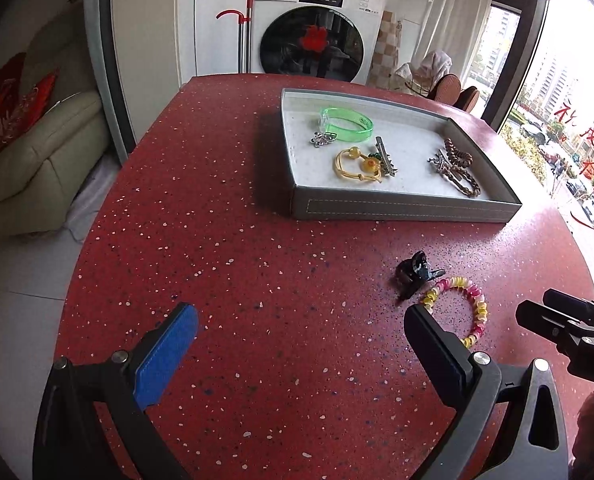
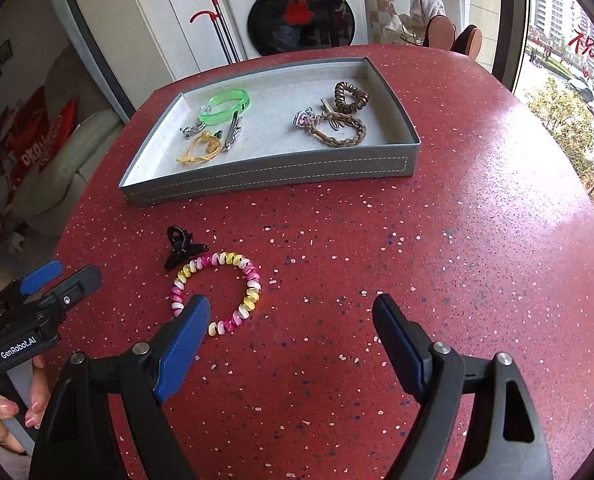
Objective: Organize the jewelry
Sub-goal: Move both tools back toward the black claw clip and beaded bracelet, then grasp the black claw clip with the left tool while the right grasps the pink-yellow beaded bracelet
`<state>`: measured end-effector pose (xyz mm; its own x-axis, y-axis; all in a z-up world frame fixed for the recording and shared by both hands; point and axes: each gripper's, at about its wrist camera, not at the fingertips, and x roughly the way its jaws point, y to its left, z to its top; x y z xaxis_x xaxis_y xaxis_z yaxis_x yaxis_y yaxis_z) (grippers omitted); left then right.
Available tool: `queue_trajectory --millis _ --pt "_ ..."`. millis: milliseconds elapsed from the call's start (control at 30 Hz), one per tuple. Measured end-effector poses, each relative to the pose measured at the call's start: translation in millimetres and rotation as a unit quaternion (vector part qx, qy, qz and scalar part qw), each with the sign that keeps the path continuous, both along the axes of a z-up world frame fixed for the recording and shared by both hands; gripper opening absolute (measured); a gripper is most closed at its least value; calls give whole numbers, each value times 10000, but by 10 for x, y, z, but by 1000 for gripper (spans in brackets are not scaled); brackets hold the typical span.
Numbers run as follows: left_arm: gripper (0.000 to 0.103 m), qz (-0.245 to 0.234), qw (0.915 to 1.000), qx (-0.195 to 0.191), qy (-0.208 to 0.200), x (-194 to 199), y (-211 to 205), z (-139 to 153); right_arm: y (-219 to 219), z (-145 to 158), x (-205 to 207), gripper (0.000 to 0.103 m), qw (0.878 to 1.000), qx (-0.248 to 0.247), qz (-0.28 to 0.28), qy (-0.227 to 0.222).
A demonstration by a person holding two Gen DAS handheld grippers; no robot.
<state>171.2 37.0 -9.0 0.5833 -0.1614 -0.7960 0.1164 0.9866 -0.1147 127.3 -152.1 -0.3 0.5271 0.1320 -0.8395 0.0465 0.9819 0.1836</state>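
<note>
A grey tray (image 1: 401,205) (image 2: 265,174) sits on the red table. It holds a green bangle (image 1: 347,123) (image 2: 225,106), a yellow cord bracelet (image 1: 355,166) (image 2: 199,148), hair clips and brown hair ties (image 1: 459,156) (image 2: 351,98). A black claw clip (image 1: 415,272) (image 2: 183,246) and a pink-yellow spiral hair tie (image 1: 463,308) (image 2: 217,290) lie on the table in front of the tray. My left gripper (image 1: 301,328) is open and empty, left of them. My right gripper (image 2: 291,316) is open and empty, just right of the hair tie.
The round red speckled table (image 1: 257,280) (image 2: 457,240) drops off at its edges. A washing machine (image 1: 317,32) and a mop stand behind it, a sofa (image 1: 37,160) to the left, a window to the right.
</note>
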Motion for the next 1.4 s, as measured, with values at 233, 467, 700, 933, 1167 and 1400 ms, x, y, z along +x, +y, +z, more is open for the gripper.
queue_trajectory --millis 233,467,700,933,1167,1400 --pt "103 87 10000 1 3 10 40 6 84 -27 50 86 9998 -157 88 -1" --pt "103 -23 10000 9 66 72 -44 -25 144 -80 123 85 9995 -226 198 49" --pt "103 -320 9994 53 121 153 -188 -81 223 -130 146 73 9987 -326 400 32" --pt "103 -716 9974 68 102 200 -241 -93 383 -229 217 52 9957 -645 664 43" --pt "103 -845 9959 304 137 258 -324 -141 439 -256 185 33 9929 -910 761 -80" --pt "103 -993 9945 313 121 271 -420 -139 452 -249 158 10 9918 -944 856 -140"
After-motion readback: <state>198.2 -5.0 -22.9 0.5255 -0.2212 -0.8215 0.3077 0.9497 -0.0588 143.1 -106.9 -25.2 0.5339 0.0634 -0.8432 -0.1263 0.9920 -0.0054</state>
